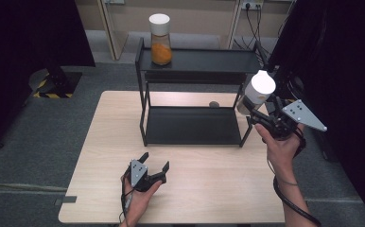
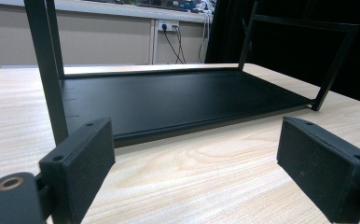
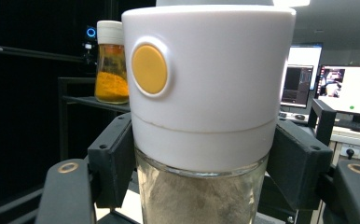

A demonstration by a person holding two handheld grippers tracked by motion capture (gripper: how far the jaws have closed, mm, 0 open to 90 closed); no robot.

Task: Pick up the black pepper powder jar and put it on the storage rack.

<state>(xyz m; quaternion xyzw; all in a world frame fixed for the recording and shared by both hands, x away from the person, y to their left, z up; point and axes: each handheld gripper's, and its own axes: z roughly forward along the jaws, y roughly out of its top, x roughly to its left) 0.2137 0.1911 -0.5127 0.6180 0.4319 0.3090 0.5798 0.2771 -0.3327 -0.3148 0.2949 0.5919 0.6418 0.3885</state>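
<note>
My right gripper (image 1: 256, 112) is shut on a glass jar (image 1: 255, 94) with a white lid and grey powder, held in the air just right of the black two-tier rack (image 1: 197, 61). Up close, the jar (image 3: 206, 116) sits between both black pads, gripped below its lid; the lid bears a yellow round button. A second jar (image 1: 160, 40) with orange powder and a white lid stands at the left of the rack's top shelf; this orange jar (image 3: 110, 63) shows behind the held one. My left gripper (image 1: 154, 163) rests open on the table in front of the rack, its pads (image 2: 82, 163) wide apart.
The rack's lower shelf (image 2: 178, 98) lies bare ahead of my left gripper. A small dark object (image 1: 214, 104) sits on the table (image 1: 105, 156) behind the rack. Black curtains flank both sides; monitors (image 3: 350, 88) glow beyond the held jar.
</note>
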